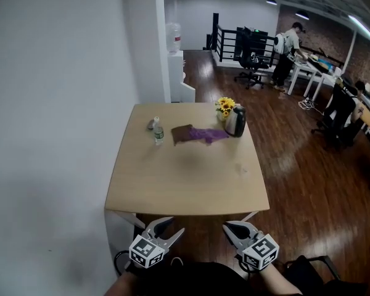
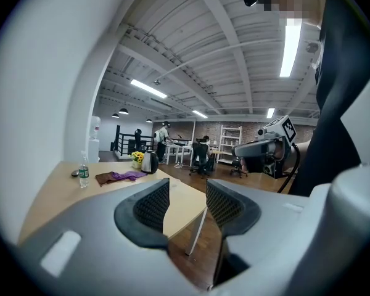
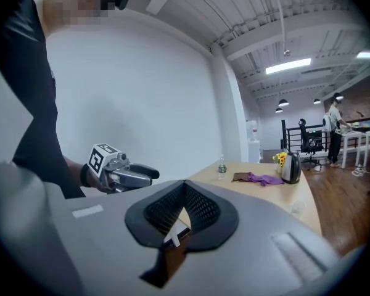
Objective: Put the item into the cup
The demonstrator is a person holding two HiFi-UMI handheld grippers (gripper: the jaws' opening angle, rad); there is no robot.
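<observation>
Both grippers hang below the near edge of the wooden table (image 1: 185, 184), away from everything on it. My left gripper (image 1: 172, 229) is open, and its jaws stand apart with nothing between them (image 2: 185, 205). My right gripper (image 1: 234, 228) is shut, its tips meeting on nothing (image 3: 185, 187). A small water bottle (image 1: 158, 134) stands at the far left of the table with a small grey item (image 1: 151, 125) beside it. What looks like a faint clear cup (image 1: 242, 168) sits near the right edge, also seen as a cup (image 3: 298, 208) in the right gripper view.
A brown cloth (image 1: 182, 133) and a purple cloth (image 1: 208, 134) lie at the far middle. A kettle (image 1: 235, 122) and yellow flowers (image 1: 224, 105) stand at the far right. A white wall runs along the left. People work at desks (image 1: 308, 66) far behind.
</observation>
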